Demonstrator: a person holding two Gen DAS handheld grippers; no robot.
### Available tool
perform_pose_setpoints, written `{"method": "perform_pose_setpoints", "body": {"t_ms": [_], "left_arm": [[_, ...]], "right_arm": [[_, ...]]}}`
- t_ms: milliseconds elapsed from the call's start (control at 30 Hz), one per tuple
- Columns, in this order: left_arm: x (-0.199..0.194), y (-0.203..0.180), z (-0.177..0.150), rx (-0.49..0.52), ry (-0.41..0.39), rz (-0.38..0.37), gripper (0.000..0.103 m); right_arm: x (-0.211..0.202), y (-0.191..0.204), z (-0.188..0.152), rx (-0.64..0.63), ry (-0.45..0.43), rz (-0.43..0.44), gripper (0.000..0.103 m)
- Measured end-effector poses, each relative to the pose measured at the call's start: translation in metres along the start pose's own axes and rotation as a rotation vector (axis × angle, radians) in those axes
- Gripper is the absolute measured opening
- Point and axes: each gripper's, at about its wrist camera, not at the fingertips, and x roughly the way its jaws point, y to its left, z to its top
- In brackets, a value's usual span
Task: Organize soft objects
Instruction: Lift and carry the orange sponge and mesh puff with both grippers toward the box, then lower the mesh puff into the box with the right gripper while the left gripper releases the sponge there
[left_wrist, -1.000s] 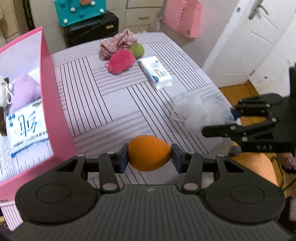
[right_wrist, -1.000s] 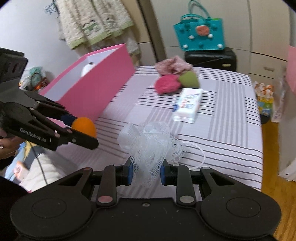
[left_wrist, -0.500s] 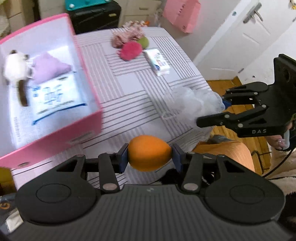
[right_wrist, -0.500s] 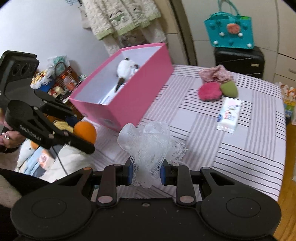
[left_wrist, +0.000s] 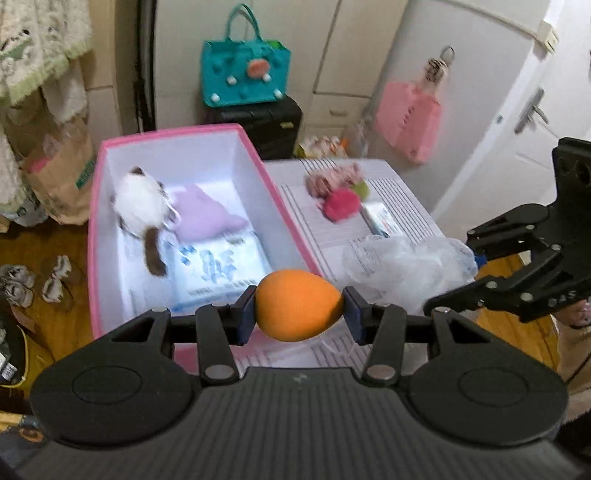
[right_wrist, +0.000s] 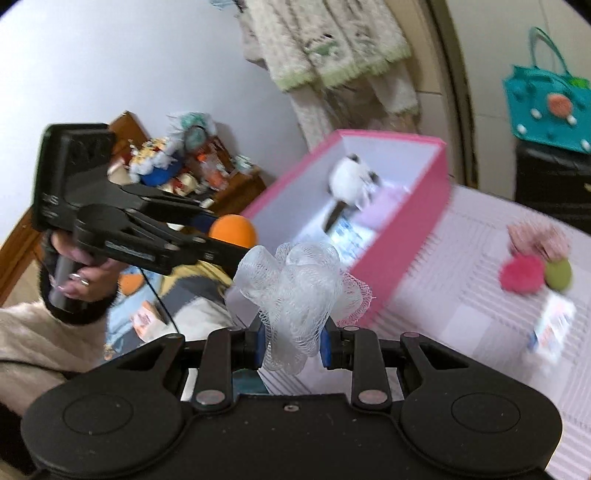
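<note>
My left gripper (left_wrist: 298, 309) is shut on an orange egg-shaped sponge (left_wrist: 297, 304), held in the air over the near end of the pink box (left_wrist: 258, 162). My right gripper (right_wrist: 293, 345) is shut on a white mesh bath pouf (right_wrist: 295, 284), raised near the box's near corner. Inside the box lie a white plush cat (left_wrist: 138, 205), a lilac cushion (left_wrist: 203, 218) and a tissue pack (left_wrist: 218, 273). On the striped table (right_wrist: 461, 295) sit a pink pompom (right_wrist: 521, 273), a green sponge (right_wrist: 557, 273), a floral scrunchie (right_wrist: 537, 236) and a white tissue pack (right_wrist: 552, 325).
A teal handbag (left_wrist: 243, 74) rests on a black suitcase (left_wrist: 266, 122) behind the table. A pink bag (left_wrist: 408, 118) hangs by the white door (left_wrist: 517, 122). A person's hand (right_wrist: 79, 275) holds the left gripper. Clutter sits on a wooden stand (right_wrist: 177, 166) beyond the box.
Both grippers have risen and swung toward the pink box, each keeping its object. The box's inside now fills the left wrist view, and the table items have slid to the right.
</note>
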Motion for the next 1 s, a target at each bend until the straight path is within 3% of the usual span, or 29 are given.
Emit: {"method": "perform_pose_setpoints", "body": {"t_ms": [200,333,467,567,833,1000], "left_arm": [[0.003,0.019,0.010,0.006,-0.028,0.034,0.048],[0.010,0.032,0.017,0.030,-0.051,0.085,0.048],[0.032,0.047,0.023,0.074,-0.033,0.139,0.048],[0.050,0.061,0.027,0.068,0.006,0.120,0.048],[0.100,0.085,0.040,0.102,0.063,0.212,0.049],[0.128,0.095,0.049,0.132,0.099,0.246,0.049]], "right_arm": [[0.012,0.007,0.037,-0.034,-0.034,0.064,0.032],[0.024,0.004,0.066,-0.061,-0.068,0.043,0.032],[0.043,-0.006,0.090,-0.097,-0.114,-0.053,0.032],[0.063,-0.018,0.102,-0.123,-0.121,-0.159,0.032],[0.126,-0.048,0.121,-0.168,-0.028,-0.359,0.032],[0.154,-0.055,0.124,-0.228,0.017,-0.458,0.038]]}}
